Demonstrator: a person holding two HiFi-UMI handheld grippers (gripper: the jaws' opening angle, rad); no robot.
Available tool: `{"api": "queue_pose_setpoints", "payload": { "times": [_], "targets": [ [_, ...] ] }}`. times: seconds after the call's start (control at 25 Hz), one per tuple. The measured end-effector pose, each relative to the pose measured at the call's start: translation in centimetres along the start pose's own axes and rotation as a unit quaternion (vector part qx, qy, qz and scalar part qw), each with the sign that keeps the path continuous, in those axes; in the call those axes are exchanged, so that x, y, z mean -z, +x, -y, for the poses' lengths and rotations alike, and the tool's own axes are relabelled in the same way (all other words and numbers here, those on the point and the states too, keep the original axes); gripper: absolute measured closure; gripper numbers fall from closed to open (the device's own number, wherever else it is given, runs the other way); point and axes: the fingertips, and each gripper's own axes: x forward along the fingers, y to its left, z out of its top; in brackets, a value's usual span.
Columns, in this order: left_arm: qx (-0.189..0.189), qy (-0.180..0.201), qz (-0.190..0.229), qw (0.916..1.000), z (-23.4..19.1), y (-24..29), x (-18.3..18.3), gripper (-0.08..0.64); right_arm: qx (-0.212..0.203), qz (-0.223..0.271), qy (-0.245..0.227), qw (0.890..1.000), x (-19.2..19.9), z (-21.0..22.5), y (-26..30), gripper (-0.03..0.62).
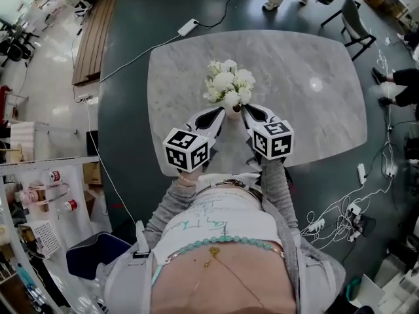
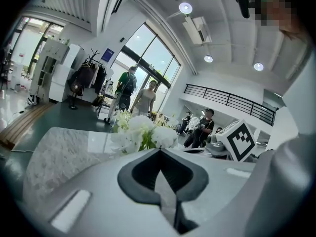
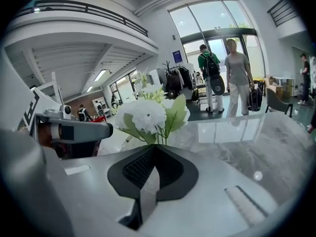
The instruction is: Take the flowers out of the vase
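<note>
A bunch of white flowers (image 1: 228, 82) with green leaves stands near the middle of the marble table (image 1: 314, 116). The blooms and my gripper tips hide the vase from above. My left gripper (image 1: 220, 112) points at the bunch's base from the lower left, jaws closed tip to tip with nothing between them. My right gripper (image 1: 245, 109) mirrors it from the lower right, also shut and empty. In the left gripper view the flowers (image 2: 140, 132) rise just beyond the left gripper (image 2: 159, 150). In the right gripper view the stems and flowers (image 3: 148, 113) stand right behind the right gripper (image 3: 156, 146).
A power strip (image 1: 188, 26) and cables lie on the dark floor around the table. A chair (image 1: 357, 18) stands at the far right and a wooden bench (image 1: 95, 31) at the far left. A shelf (image 1: 39, 201) with small items is at my left. People stand in the background.
</note>
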Motion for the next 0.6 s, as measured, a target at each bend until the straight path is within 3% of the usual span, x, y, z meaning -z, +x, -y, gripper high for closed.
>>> {"api": "queue_pose_setpoints", "payload": {
  "times": [0.6],
  "targets": [
    [-0.023, -0.019, 0.002, 0.9996, -1.0, -1.1, 0.8, 0.560, -0.004, -0.019, 0.006, 1.000, 1.9, 0.5, 2.7, 0.566]
  ]
}}
